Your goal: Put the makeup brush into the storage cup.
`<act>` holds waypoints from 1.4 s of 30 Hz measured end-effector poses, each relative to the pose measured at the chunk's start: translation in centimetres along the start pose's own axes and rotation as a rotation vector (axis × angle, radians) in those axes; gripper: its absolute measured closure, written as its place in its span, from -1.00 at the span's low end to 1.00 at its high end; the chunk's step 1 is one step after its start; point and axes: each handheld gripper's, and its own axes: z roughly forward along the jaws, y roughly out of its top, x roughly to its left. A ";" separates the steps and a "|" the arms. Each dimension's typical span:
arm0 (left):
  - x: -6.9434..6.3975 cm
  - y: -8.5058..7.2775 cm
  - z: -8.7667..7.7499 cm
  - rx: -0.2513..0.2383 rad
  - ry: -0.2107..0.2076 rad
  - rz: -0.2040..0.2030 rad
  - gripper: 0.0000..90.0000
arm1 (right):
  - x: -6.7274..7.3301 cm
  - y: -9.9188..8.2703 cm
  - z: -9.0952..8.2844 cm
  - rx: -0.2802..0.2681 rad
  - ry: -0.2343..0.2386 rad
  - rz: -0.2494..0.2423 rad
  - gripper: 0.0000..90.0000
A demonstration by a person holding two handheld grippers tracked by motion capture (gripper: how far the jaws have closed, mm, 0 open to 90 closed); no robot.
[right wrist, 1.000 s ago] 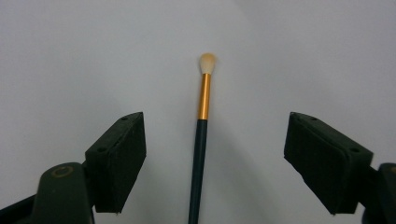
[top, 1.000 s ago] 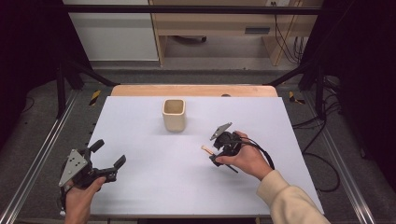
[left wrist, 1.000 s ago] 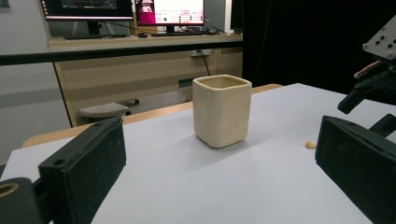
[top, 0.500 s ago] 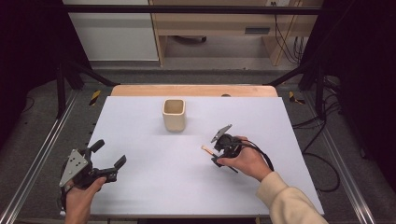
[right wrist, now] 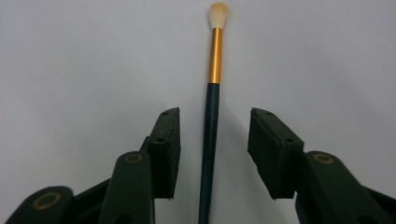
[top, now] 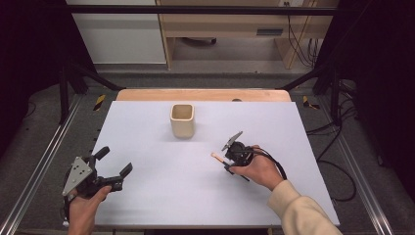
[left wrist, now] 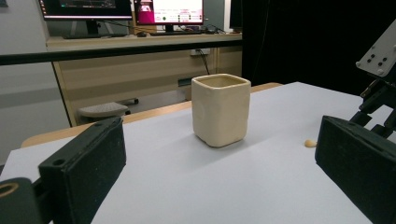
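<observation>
A paintbrush (right wrist: 215, 56) with a dark handle, gold ferrule and cream tip (top: 215, 156) lies flat on the white table (top: 147, 205). My right gripper (right wrist: 214, 115) straddles its handle. The jaws have just been closing, and a gap still shows between each pad and the handle, so it is open. From above, the right gripper (top: 226, 162) sits right of centre, pointing left. A cream square cup (top: 182, 120) stands upright behind it, empty as far as I can see. My left gripper (top: 116, 160) rests open at the front left, facing the cup (left wrist: 220, 109).
A wooden strip (top: 203, 94) borders the table's far edge. Metal rails (top: 39, 166) run along both sides, with cables (top: 337, 171) on the floor to the right. Monitors (left wrist: 168, 10) stand on a desk beyond the table.
The right gripper's jaws have narrowed around the brush handle, and the brush lies where it was. The left hand has kept still.
</observation>
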 end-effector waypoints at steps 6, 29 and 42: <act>0.0 0.0 0.0 0.003 -0.001 0.003 -0.97 | -0.1 -0.4 0.3 0.000 0.015 0.006 0.40; -0.1 -0.1 0.1 0.013 -0.001 0.008 -0.97 | -0.5 -0.4 0.6 0.019 0.039 0.032 0.64; -0.1 -0.1 0.1 0.013 -0.002 0.008 -0.97 | -0.4 0.1 0.8 0.021 0.048 0.048 0.65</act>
